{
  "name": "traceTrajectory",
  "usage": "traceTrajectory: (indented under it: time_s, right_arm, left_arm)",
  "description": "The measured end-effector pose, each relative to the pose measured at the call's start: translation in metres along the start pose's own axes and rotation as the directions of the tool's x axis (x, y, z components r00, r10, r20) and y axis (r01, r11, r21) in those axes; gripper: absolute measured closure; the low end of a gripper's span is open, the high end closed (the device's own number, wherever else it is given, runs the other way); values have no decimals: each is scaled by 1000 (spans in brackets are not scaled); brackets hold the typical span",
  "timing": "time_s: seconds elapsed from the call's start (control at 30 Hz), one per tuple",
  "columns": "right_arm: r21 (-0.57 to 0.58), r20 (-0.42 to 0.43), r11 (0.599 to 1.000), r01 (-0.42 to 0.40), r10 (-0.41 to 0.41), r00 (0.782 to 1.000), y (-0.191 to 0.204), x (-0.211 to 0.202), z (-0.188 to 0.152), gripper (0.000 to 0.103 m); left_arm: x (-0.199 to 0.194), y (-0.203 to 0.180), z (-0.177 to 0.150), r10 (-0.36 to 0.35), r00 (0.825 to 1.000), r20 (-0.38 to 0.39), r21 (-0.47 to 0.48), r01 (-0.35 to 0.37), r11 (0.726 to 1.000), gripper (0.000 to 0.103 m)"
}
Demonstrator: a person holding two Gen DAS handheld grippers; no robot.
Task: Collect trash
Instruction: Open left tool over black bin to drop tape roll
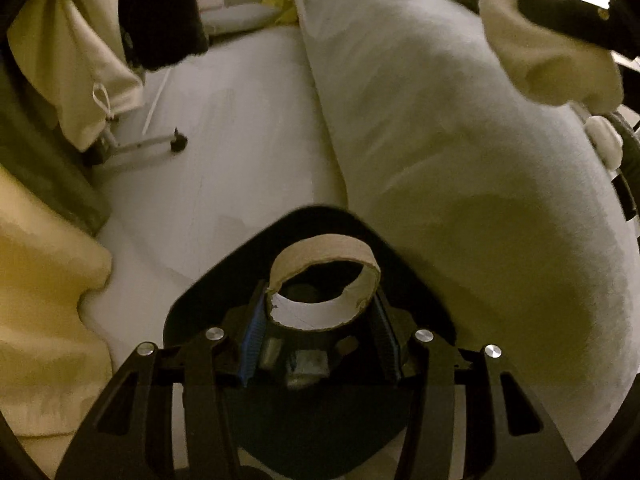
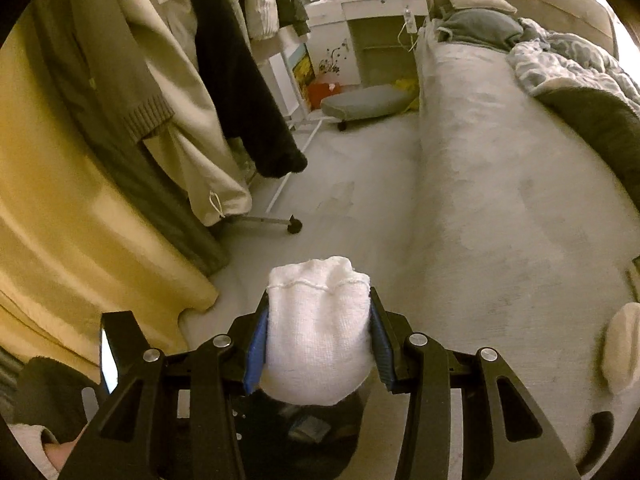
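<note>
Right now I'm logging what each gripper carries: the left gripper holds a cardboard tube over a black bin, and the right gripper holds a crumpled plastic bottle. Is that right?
Not quite. The right gripper holds a white cloth bundle, not a plastic bottle; the right wrist view shows it between the blue pads. The rest stands: the left gripper holds the cardboard tube over the black bin.

Home bedroom: bed, rumpled duvet, hanging clothes, dresser
</note>
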State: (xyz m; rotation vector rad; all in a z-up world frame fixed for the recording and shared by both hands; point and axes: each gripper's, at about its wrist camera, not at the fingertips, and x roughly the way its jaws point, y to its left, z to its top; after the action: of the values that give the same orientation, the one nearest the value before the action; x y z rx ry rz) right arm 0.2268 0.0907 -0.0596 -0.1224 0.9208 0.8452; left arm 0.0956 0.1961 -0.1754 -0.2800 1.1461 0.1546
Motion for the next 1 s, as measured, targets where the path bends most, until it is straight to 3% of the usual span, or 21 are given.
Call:
traceTrajectory:
  time_s: [0.23,0.53,1.0]
  right_arm:
    - [-5,-53,1000,-6,6,999,11,22,-4,58]
    - [9,-143,1000,-14,15,990,20,60,-14,58]
    - [23,-287,1000,7,0,958,23,119,-43,58]
  left_arm:
    - [26,21,-19,9,994,-105,-22,-11,1000,51]
    - [44,33,-39,-32,979,-202,-31,26,999,49]
    - [31,59,-42,-48,984,-173,-60,38,997,36]
